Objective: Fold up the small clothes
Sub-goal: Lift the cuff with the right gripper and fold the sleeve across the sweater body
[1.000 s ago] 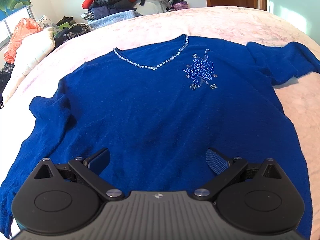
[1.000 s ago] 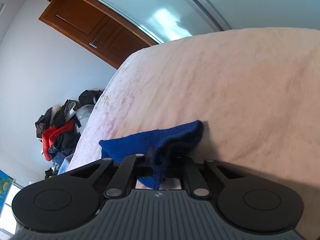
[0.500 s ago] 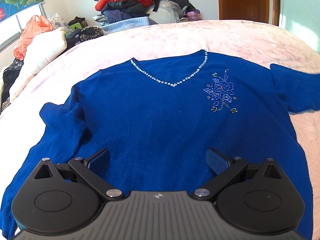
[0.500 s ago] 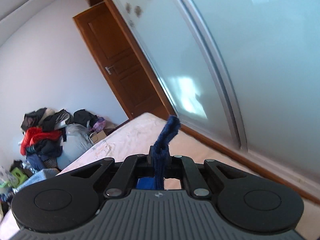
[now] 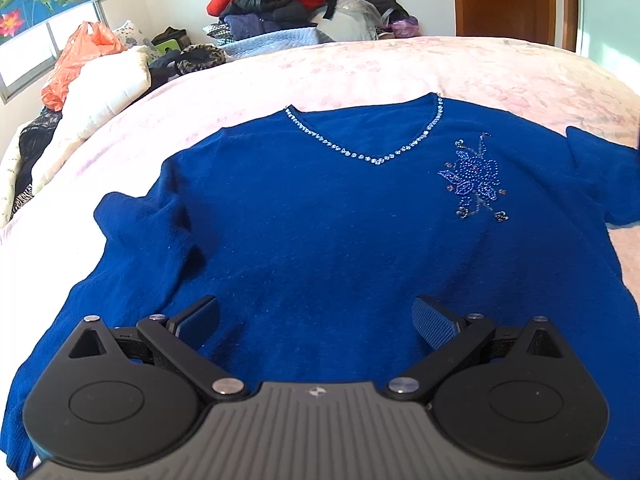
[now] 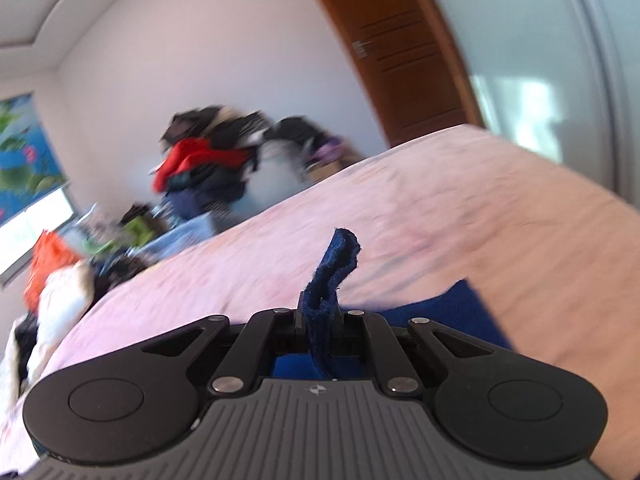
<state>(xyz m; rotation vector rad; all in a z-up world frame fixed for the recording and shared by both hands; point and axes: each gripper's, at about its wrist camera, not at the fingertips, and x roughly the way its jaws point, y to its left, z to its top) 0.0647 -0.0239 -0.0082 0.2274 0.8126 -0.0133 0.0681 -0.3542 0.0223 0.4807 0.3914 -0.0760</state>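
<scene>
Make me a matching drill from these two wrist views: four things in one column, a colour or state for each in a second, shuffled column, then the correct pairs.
Things
1. left tool
2. right tool
3. bedspread
4. plastic bag

States or colours
A. pale pink
B. shut on a fold of the blue sweater
C. orange
D. open above the sweater, holding nothing

Pairs: 1-D, 2-B, 3-A, 4-C
</scene>
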